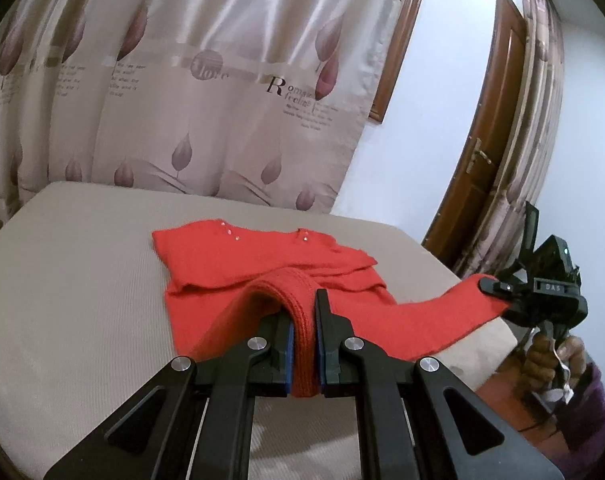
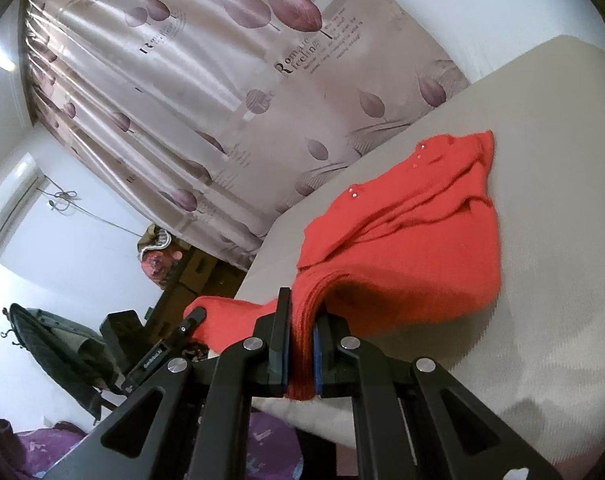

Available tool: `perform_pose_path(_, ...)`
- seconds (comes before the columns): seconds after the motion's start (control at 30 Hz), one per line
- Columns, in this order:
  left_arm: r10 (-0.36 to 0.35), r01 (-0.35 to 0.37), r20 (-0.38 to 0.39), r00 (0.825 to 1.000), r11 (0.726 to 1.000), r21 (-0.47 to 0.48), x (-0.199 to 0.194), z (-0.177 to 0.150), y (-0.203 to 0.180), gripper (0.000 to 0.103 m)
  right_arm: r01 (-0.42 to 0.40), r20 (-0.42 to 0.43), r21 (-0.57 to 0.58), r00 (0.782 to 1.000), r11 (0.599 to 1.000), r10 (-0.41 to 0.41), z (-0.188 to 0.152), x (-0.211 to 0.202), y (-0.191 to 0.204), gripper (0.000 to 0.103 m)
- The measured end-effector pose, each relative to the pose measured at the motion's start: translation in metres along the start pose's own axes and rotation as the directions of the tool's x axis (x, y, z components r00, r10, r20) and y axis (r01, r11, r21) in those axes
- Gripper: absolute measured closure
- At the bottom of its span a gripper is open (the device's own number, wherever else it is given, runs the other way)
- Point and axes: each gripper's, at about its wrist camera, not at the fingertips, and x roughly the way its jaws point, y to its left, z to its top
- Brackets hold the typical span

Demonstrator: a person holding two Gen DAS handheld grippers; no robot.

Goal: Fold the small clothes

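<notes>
On the beige table (image 1: pixel 62 300) lies my red knitted sweater (image 1: pixel 230 268), its beaded neckline toward the leaf-print curtain (image 1: pixel 182 80). My left tongs (image 1: pixel 304 328) are clamped tight on the ribbed hem, lifting it off the table. My right tongs (image 2: pixel 302 332) pinch another stretch of that ribbed hem (or possibly a cuff; the fisheye blurs it), raised past the table's near edge, with a purple sleeve (image 1: pixel 598 400) behind.

My left wrist camera looks low along its fingers from the near edge of the bed (image 1: pixel 62 300) toward the curtain (image 1: pixel 190 80). My right one sits rolled sideways at the same edge. Both closely share the red sweater (image 1: pixel 230 264) and curtain.
</notes>
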Motion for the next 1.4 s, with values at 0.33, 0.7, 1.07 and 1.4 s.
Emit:
perform_pose_path(0.33, 0.026, -0.026, 0.002, 1.0, 1.0, -0.015, 0.027, 0.016, 0.013, 0.094, 0.022, -0.003, -0.006, 1.0, 1.0, -0.022, 0.035, 0.026, -0.013, 0.095)
perform_pose_path(0.7, 0.054, -0.055, -0.008, 0.998, 0.998, -0.027, 0.056, 0.032, 0.029, 0.094, 0.038, -0.018, -0.011, 0.999, 0.999, -0.039, 0.063, 0.053, -0.027, 0.095)
perform_pose_path(1.07, 0.07, -0.071, -0.025, 0.997, 0.997, -0.043, 0.085, 0.043, 0.034, 0.094, 0.052, -0.021, 0.018, 0.998, 0.998, -0.052, 0.085, 0.072, -0.049, 0.095)
perform_pose_path(1.4, 0.104, -0.107, -0.05, 0.993, 0.992, -0.062, 0.113, 0.045, 0.045, 0.094, 0.059, -0.034, 0.039, 0.998, 0.998, -0.057, 0.102, 0.091, -0.07, 0.095)
